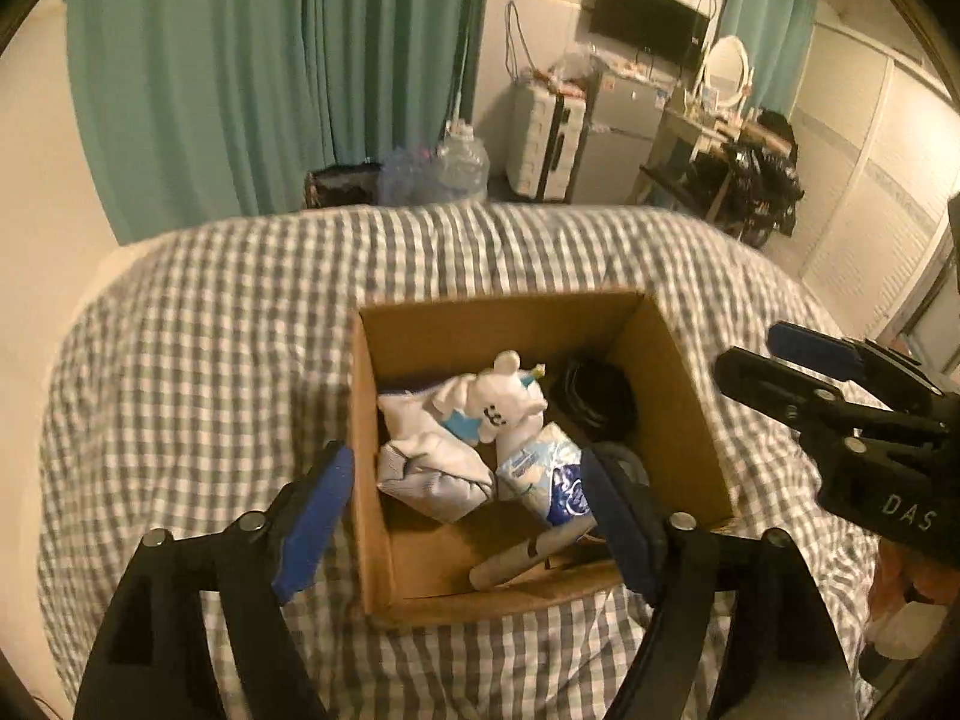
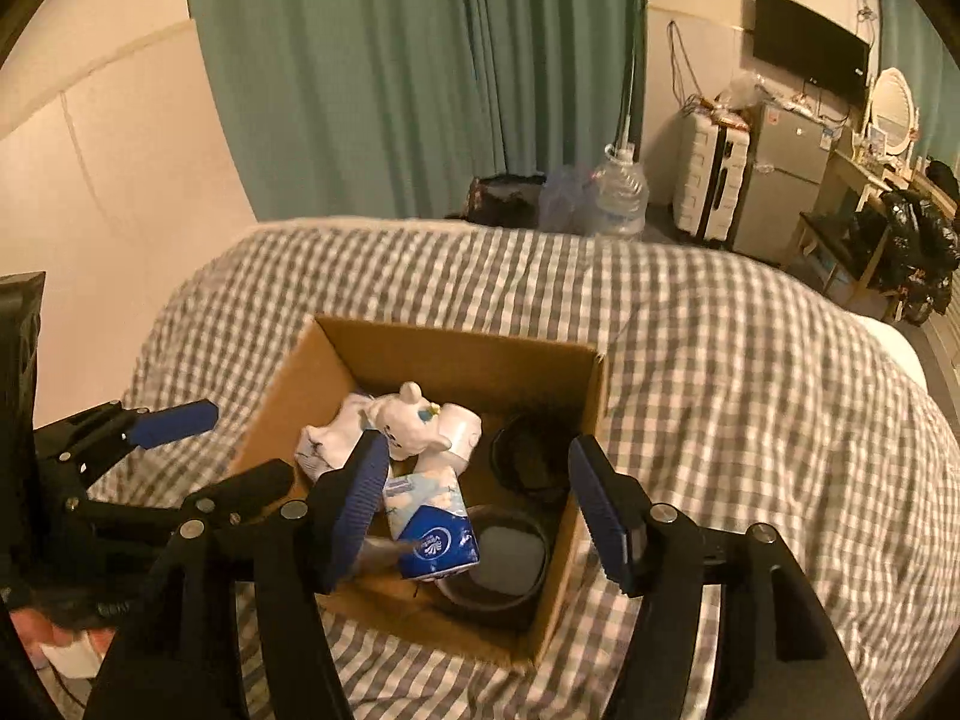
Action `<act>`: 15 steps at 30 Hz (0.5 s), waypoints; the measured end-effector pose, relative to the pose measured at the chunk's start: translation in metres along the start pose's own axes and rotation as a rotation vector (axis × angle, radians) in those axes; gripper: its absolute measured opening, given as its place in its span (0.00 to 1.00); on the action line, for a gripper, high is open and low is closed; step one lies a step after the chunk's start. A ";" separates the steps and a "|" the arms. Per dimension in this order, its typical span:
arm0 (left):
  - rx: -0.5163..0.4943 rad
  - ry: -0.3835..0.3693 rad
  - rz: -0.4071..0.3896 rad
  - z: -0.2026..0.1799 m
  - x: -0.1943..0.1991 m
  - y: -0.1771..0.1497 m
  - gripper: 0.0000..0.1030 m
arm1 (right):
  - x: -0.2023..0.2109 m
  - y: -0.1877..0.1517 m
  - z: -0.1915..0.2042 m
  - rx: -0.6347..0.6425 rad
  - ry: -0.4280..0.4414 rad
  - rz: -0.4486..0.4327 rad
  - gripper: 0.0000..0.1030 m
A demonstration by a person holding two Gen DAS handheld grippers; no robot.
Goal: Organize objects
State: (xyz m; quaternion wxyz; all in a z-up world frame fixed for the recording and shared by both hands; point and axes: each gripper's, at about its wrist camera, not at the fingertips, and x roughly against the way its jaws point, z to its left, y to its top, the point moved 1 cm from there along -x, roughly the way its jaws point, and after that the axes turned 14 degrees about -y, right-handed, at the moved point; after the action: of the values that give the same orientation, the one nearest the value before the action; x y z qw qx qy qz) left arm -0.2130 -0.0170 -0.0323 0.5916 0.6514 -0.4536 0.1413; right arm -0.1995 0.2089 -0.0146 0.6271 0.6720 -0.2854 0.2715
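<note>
my left gripper's [image 1: 468, 516] near arms run off the bottom edge. its blue pad hides part of the tissue pack [image 1: 552, 480] at five o'clock in the cardboard box [image 1: 678, 408]. i can't identify the dark round thing [image 1: 600, 396] at two o'clock.

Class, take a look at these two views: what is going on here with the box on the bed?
A person holds a gripper in each hand above an open cardboard box on a checked bedspread. The left gripper and right gripper both stand open and hold nothing. In the box lie a white plush toy, a blue tissue pack, some white cloth and dark round items. The things seem already packed.
</note>
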 end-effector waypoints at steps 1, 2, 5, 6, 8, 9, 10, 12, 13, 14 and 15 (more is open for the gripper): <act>-0.007 0.004 -0.025 -0.002 0.012 0.001 0.80 | 0.010 0.001 -0.003 -0.004 -0.009 -0.015 0.65; -0.012 0.010 -0.038 -0.005 0.018 0.002 0.82 | 0.018 0.003 -0.004 -0.006 -0.017 -0.027 0.68; -0.034 0.055 -0.116 -0.014 0.049 0.006 0.90 | 0.047 0.005 -0.010 -0.022 -0.042 -0.070 0.72; -0.039 0.057 -0.144 -0.016 0.060 0.008 0.93 | 0.056 0.006 -0.012 -0.026 -0.049 -0.082 0.72; -0.045 0.054 -0.194 -0.022 0.084 0.010 0.94 | 0.079 0.007 -0.014 -0.026 -0.069 -0.116 0.74; -0.050 0.051 -0.216 -0.024 0.095 0.011 0.95 | 0.089 0.007 -0.015 -0.024 -0.078 -0.131 0.75; -0.058 0.052 -0.236 -0.027 0.106 0.011 0.95 | 0.100 0.006 -0.015 -0.022 -0.087 -0.146 0.77; -0.075 0.056 -0.265 -0.032 0.123 0.011 0.96 | 0.121 0.005 -0.016 -0.021 -0.104 -0.178 0.80; -0.088 0.059 -0.283 -0.036 0.133 0.010 0.96 | 0.129 0.004 -0.017 -0.022 -0.109 -0.191 0.82; -0.099 0.060 -0.296 -0.038 0.140 0.009 0.97 | 0.140 0.003 -0.018 -0.026 -0.117 -0.209 0.86; -0.110 0.064 -0.310 -0.040 0.147 0.007 0.97 | 0.150 0.001 -0.018 -0.028 -0.122 -0.225 0.87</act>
State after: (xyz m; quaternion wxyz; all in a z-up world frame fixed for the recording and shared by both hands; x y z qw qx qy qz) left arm -0.1236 -0.0425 0.0888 0.6555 0.6751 -0.3356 0.0440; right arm -0.0967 0.2201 0.0956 0.6443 0.7062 -0.2497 0.1541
